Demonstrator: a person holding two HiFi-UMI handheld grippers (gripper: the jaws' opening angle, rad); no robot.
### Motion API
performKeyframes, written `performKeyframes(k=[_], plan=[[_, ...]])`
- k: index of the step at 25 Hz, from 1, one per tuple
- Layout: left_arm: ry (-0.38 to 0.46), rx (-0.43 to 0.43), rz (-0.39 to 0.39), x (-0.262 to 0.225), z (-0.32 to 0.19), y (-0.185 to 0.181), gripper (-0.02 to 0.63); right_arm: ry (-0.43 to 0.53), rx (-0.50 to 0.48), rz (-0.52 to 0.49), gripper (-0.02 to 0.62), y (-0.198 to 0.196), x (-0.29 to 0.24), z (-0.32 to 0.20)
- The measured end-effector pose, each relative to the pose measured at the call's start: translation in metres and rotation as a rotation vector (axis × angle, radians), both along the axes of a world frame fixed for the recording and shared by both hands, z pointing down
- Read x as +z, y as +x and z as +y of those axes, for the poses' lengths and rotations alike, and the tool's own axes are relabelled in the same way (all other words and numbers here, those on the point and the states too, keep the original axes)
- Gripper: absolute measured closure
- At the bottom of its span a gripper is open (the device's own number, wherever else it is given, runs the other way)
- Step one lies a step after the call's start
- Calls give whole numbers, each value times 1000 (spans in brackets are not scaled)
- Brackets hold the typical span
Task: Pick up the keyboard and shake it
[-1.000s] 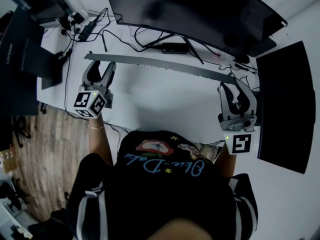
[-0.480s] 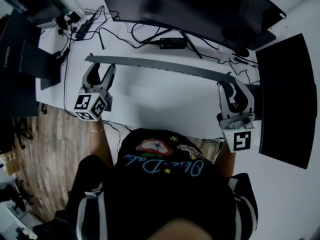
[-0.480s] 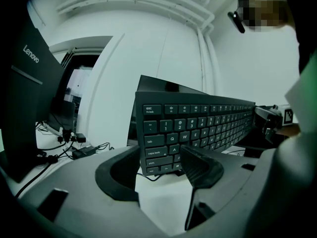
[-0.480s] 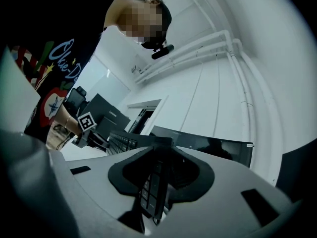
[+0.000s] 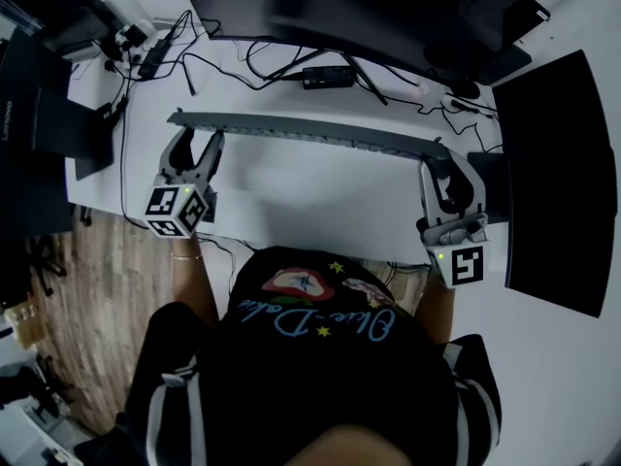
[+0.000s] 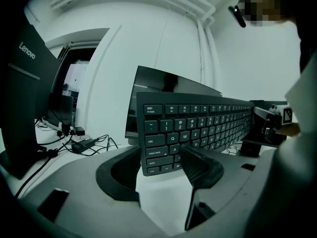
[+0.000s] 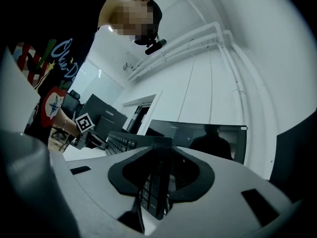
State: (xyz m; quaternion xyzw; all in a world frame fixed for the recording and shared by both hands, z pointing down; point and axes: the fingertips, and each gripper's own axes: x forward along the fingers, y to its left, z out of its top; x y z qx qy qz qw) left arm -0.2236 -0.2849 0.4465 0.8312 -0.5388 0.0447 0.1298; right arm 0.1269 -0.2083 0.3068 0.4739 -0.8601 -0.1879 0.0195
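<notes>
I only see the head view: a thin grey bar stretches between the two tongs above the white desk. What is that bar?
Observer: It is the keyboard, turned up on its long edge. The left gripper view shows its whole key face, with the esc key at the top corner.
Visitor: Do the left tongs really grip it?
Observer: Yes. The left tongs are closed on that end, one side over the lowest key rows and the other behind its back.
Visitor: And the far end?
Observer: The right tongs clamp it too. The right gripper view sees the keyboard end-on, standing thin between them.
</notes>
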Motion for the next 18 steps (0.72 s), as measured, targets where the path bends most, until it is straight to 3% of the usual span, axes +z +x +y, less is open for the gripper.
performKeyframes(k=[18], plan=[[-156, -2, -52, 52, 20, -4, 370, -191, 24, -79, 495, 7, 62, -5]])
